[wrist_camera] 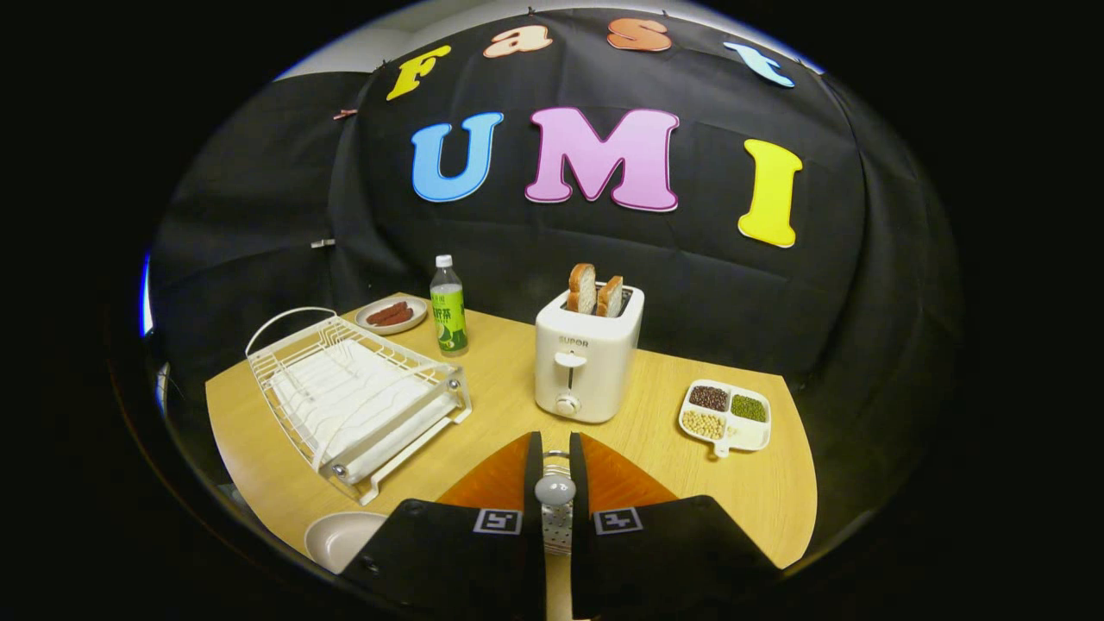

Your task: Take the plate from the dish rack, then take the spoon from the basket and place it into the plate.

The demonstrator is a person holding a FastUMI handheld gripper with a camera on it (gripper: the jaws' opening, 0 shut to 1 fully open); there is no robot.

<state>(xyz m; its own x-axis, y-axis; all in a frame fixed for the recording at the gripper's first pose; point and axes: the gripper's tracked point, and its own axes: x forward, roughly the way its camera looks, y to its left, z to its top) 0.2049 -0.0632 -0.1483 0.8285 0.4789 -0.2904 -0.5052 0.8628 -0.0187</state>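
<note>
Most of the plate (pixel 338 536) is covered by the gripper (pixel 556 470) body, and only one pale curved part is seen beside the dish rack (pixel 358 398). The spoon (pixel 555 490) is clamped between the fingers, its handle largely hidden by them. The basket (pixel 517 479) is mostly masked by the fingers. The bottle (pixel 448 307) label is too small to be read.

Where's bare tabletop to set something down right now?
Free patches: the strip between the dish rack and the toaster; between the toaster and the divided snack tray; and nearside of that tray. Crowded: the far corner holding the bottle and sausage plate. The tongs are shut on the spoon.
</note>
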